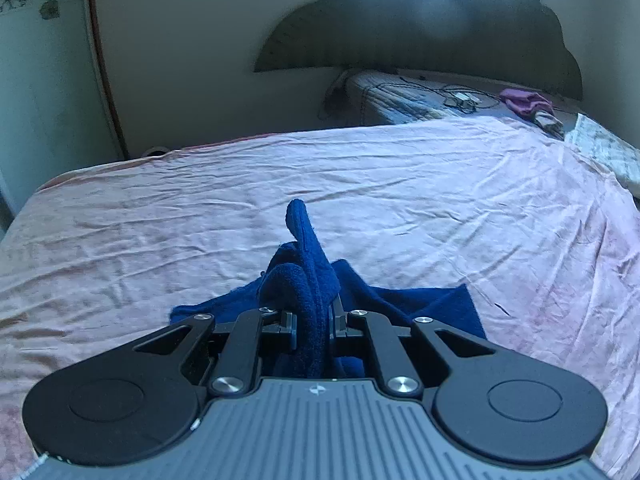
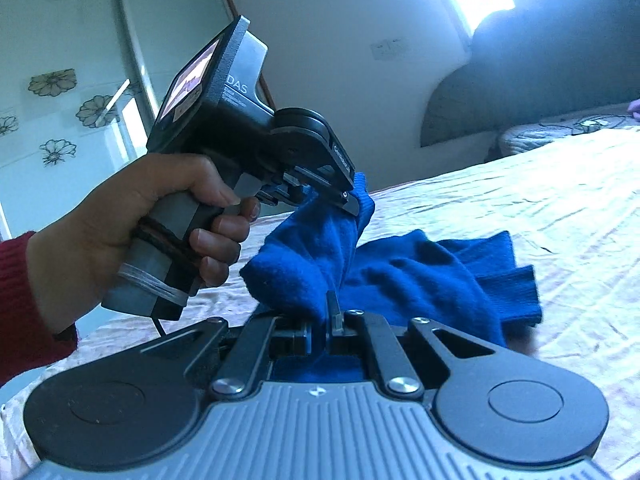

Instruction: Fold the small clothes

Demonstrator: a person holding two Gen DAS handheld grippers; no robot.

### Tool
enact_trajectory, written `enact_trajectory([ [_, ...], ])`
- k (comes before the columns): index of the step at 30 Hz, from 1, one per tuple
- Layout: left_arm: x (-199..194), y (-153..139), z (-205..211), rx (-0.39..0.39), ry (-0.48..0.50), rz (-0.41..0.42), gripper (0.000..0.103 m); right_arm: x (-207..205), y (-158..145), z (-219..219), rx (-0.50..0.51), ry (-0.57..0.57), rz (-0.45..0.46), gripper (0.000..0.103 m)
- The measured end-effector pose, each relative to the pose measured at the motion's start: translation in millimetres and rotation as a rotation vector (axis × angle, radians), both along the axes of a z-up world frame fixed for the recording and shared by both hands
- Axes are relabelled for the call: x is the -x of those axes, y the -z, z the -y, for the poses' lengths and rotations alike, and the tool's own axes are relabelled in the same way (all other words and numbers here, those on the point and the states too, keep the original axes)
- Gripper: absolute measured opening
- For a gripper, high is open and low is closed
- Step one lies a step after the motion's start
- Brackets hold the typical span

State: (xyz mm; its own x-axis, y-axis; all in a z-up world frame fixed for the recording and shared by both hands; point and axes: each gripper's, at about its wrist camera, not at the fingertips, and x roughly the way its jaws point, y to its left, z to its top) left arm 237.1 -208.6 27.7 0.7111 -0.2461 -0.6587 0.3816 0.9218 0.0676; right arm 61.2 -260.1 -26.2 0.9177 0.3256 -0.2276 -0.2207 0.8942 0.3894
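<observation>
1. At the bottom centre of my right wrist view, my right hand-held gripper (image 2: 320, 326) is clamped on an edge of the blue knitted garment (image 2: 400, 276).
2. In the left wrist view, my left hand-held gripper (image 1: 314, 326) pinches a bunched fold of the same garment, which stands up above the jaws mid-frame.
3. Left of centre in the right view, my left hand (image 2: 132, 220) holds that tool by its grip.
4. The knit looks soft, light and limp; I judge it sags between grips, so hems and corners are the best holds.
5. Beyond, the rest of it lies on the pink bedsheet (image 1: 440, 184).
</observation>
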Motion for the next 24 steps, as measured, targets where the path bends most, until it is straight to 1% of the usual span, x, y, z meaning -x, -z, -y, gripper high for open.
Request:
enact_trajectory([
  [13,-5,33,50,-0.035,0.038,-0.039,0.013,5,17,32,-0.072,0.058,-0.065,0.006],
  [16,-7,41,57,-0.04,0.042,-0.051,0.015,5,22,39,-0.106,0.065,-0.09,0.006],
  [17,-9,43,59,-0.037,0.045,-0.057,0.018,5,24,41,-0.119,0.069,-0.098,0.006],
  [18,-11,45,60,-0.025,0.048,-0.066,0.03,5,26,44,-0.138,0.071,-0.109,0.006],
  [19,-13,45,60,-0.01,0.045,-0.073,0.039,4,28,47,-0.156,0.069,-0.118,0.006],
  [20,-14,46,60,0.008,0.043,-0.081,0.044,4,30,49,-0.171,0.069,-0.126,0.006],
  [22,-16,45,61,0.038,0.035,-0.086,0.065,5,33,53,-0.198,0.076,-0.145,0.006],
  [24,-16,42,61,0.054,0.027,-0.066,0.072,5,36,55,-0.21,0.081,-0.156,0.006],
])
